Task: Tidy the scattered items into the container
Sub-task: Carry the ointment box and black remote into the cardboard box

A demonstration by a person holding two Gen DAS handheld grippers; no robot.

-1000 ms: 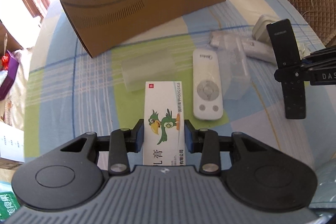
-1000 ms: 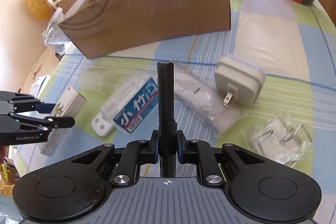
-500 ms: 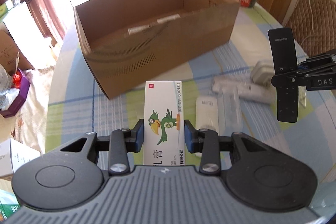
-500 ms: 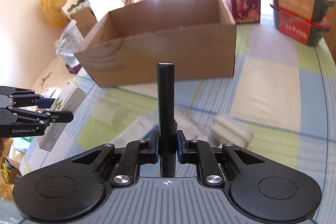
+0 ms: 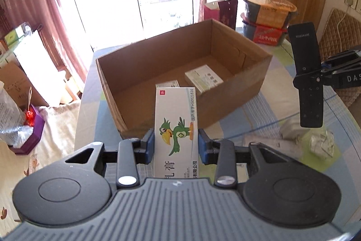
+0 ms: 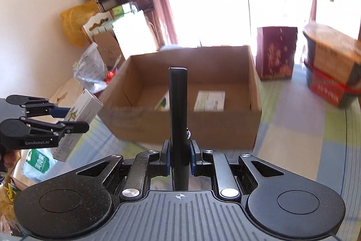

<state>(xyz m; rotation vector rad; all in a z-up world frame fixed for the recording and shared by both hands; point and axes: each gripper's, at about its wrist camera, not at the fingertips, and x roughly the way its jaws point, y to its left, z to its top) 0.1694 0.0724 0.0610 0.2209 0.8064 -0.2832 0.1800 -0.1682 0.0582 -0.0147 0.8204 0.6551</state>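
We had the left gripper (image 5: pixel 176 146) clamped on the white parrot-print medicine box (image 5: pixel 176 125), held upright just in front of the cardboard box (image 5: pixel 239 92). Right gripper (image 6: pixel 179 156) pinched a black remote (image 6: pixel 178 114) edge-on, also in front of the box w/ two small cartons (image 5: pixel 203 80) lying inside.

I see a plain brown cardboard box (image 5: pixel 225 92) on my blue, green and white checked tablecloth (image 6: pixel 304 128). The medicine carton (image 5: pixel 176 125) is white with a green cartoon parrot; the remote (image 5: pixel 308 73) is black.
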